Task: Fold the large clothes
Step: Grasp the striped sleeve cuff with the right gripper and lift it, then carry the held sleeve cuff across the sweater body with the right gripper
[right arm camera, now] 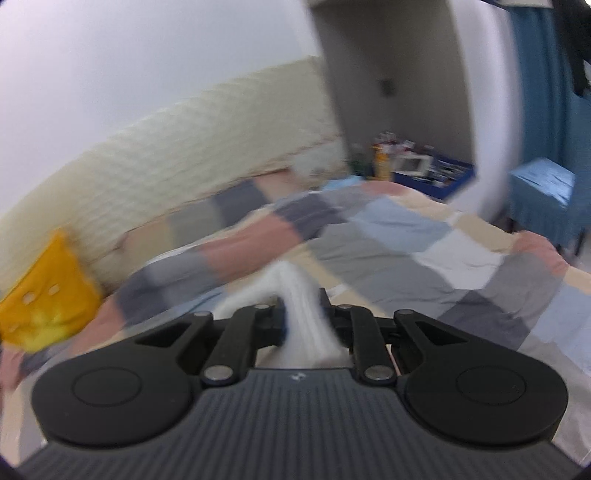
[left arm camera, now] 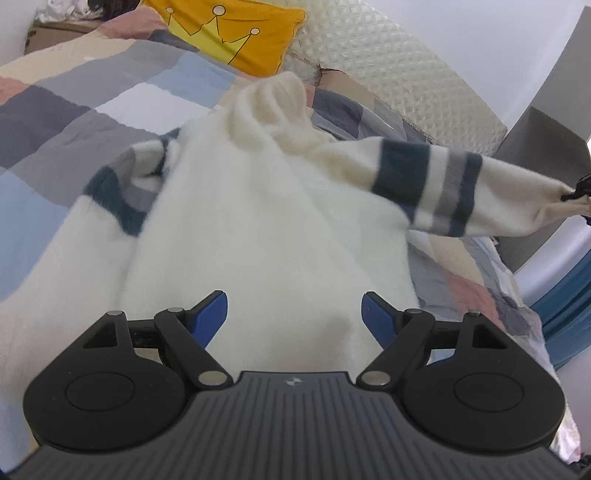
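Left wrist view: a patchwork quilt (left arm camera: 74, 122) covers the bed, with a quilted cream headboard (left arm camera: 388, 70) at the far side and a yellow crown cushion (left arm camera: 229, 29) at far left. A cream sweater (left arm camera: 258, 221) with navy and grey stripes lies on the quilt; its right sleeve (left arm camera: 461, 192) is lifted, the cuff clamped in the right gripper (right arm camera: 301, 314). The left gripper (left arm camera: 294, 317) hangs released above the sweater's body, blue pads (left arm camera: 208, 317) apart.
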Demonstrator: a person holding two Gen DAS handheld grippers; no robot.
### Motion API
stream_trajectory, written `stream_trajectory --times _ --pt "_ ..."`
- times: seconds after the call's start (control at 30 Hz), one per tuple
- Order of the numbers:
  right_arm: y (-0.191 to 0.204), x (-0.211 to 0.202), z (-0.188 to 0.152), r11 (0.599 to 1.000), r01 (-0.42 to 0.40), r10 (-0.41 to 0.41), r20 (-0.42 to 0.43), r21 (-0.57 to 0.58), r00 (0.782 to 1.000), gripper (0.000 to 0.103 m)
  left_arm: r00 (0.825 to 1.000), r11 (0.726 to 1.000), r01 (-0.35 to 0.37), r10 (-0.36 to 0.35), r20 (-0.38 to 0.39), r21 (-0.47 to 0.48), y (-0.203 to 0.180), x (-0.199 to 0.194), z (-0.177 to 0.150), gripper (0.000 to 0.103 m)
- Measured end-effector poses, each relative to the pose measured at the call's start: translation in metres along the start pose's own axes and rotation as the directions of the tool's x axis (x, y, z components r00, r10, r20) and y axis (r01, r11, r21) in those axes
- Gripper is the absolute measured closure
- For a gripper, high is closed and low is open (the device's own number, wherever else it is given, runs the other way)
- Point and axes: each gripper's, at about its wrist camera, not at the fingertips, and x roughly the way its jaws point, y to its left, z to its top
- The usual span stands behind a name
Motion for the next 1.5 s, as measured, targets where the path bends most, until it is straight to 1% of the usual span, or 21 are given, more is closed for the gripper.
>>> stream_trajectory --times 0.13,0.23,0.33,0.43,0.53,0.63,0.73,0.83,0.9,0.97,1.03,1.07,1.1,1.13,1.2,1.27,1.4,1.43,1.47,1.5 --pt "-0.036 0.061 0.005 0.992 0.118 -0.118 -0.011 0.038 0.993 0.088 1.000 1.000 0.001 -0.001 -0.012 -0.012 0.003 0.011 0.004 0.020" --pt "-0.062 0.102 -0.002 0.984 0.172 -0.170 -0.037 0.054 0.985 0.089 1.000 1.000 0.001 -0.001 -0.016 -0.007 0.003 0.017 0.006 0.020" --pt "-0.093 0.144 -0.009 0.968 0.244 -0.240 -0.063 0.056 0.969 0.089 1.000 1.000 0.007 -0.007 -0.029 0.001 0.001 0.022 0.007 0.020" --pt "-0.129 0.180 -0.027 0.943 0.328 -0.321 -0.104 0.051 0.941 0.089 0.999 1.000 0.005 -0.004 -0.033 0.031 -0.005 0.025 0.007 0.020" --pt "-0.163 0.205 -0.052 0.929 0.362 -0.347 -0.159 0.078 0.924 0.089 0.999 0.999 0.012 -0.010 -0.054 0.048 -0.010 0.030 0.005 0.020" --pt "-0.186 0.221 -0.079 0.926 0.357 -0.327 -0.211 0.122 0.921 0.089 0.997 0.999 0.019 -0.016 -0.073 0.048 -0.013 0.035 0.004 0.020" --pt "-0.196 0.229 -0.095 0.935 0.330 -0.298 -0.217 0.131 0.929 0.088 0.997 0.998 0.019 -0.014 -0.076 0.055 -0.017 0.036 0.002 0.020" --pt "-0.199 0.228 -0.095 0.943 0.305 -0.273 -0.214 0.135 0.938 0.087 0.997 0.998 0.020 -0.016 -0.076 0.056 -0.017 0.034 0.001 0.020" --pt "-0.202 0.223 -0.091 0.948 0.282 -0.244 -0.230 0.149 0.942 0.086 0.997 0.998 0.015 -0.011 -0.074 0.056 -0.018 0.034 0.001 0.020" --pt "-0.209 0.219 -0.087 0.952 0.246 -0.201 -0.237 0.180 0.950 0.084 0.997 0.998 0.017 -0.013 -0.071 0.057 -0.018 0.034 0.001 0.020" --pt "-0.214 0.213 -0.084 0.960 0.195 -0.141 -0.258 0.200 0.956 0.076 0.998 0.998 0.013 -0.009 -0.066 0.056 -0.021 0.032 0.000 0.020" --pt "-0.217 0.210 -0.082 0.962 0.188 -0.132 -0.265 0.199 0.955 0.073 0.998 0.998 0.014 -0.011 -0.065 0.055 -0.022 0.031 -0.001 0.020" --pt "-0.218 0.205 -0.082 0.963 0.184 -0.128 -0.265 0.197 0.956 0.062 0.998 0.998 0.016 -0.013 -0.066 0.053 -0.022 0.030 -0.002 0.020" --pt "-0.221 0.201 -0.081 0.964 0.179 -0.124 -0.262 0.196 0.957 0.049 0.998 0.999 0.016 -0.013 -0.065 0.050 -0.022 0.029 -0.002 0.020" --pt "-0.225 0.192 -0.081 0.969 0.158 -0.107 -0.252 0.192 0.962 0.036 0.998 0.999 0.015 -0.012 -0.063 0.048 -0.023 0.025 -0.003 0.020" --pt "-0.231 0.185 -0.082 0.969 0.164 -0.117 -0.243 0.183 0.963 0.037 0.998 0.999 0.021 -0.018 -0.059 0.049 -0.025 0.022 -0.003 0.020" --pt "-0.246 0.177 -0.087 0.961 0.209 -0.167 -0.223 0.180 0.960 0.037 0.999 0.997 0.021 -0.018 -0.041 0.071 -0.031 0.015 -0.005 0.020" --pt "-0.250 0.178 -0.089 0.960 0.211 -0.169 -0.224 0.183 0.960 0.039 0.999 0.997 0.025 -0.022 -0.038 0.075 -0.033 0.014 -0.006 0.020" --pt "-0.253 0.179 -0.090 0.959 0.215 -0.173 -0.220 0.185 0.960 0.043 0.999 0.997 0.027 -0.024 -0.037 0.078 -0.034 0.014 -0.007 0.020" --pt "-0.256 0.180 -0.092 0.958 0.220 -0.179 -0.215 0.184 0.960 0.045 0.999 0.996 0.026 -0.023 -0.037 0.084 -0.036 0.014 -0.007 0.020"
